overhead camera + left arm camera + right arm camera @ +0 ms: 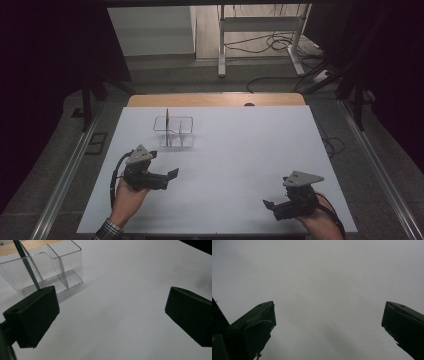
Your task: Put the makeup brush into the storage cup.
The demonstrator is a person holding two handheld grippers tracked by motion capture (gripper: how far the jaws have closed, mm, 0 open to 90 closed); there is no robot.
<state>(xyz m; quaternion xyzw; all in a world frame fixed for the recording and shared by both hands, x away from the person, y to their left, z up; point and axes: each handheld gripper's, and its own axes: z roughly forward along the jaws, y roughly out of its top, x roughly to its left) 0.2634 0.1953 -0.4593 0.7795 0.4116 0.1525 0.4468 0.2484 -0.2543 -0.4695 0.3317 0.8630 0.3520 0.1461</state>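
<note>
A clear plastic organizer with two compartments stands on the white table, left of centre toward the back. A thin dark pencil-like stick stands upright in its left compartment. In the left gripper view the organizer is ahead at upper left and the stick leans inside it. My left gripper rests near the table's left side, a short way in front of the organizer, jaws wide apart and empty. My right gripper sits at the front right, open, with bare table between its jaws.
A wooden strip runs along the table's far edge. Beyond it a metal stand and cables sit on the floor. Rails run along both sides of the table.
</note>
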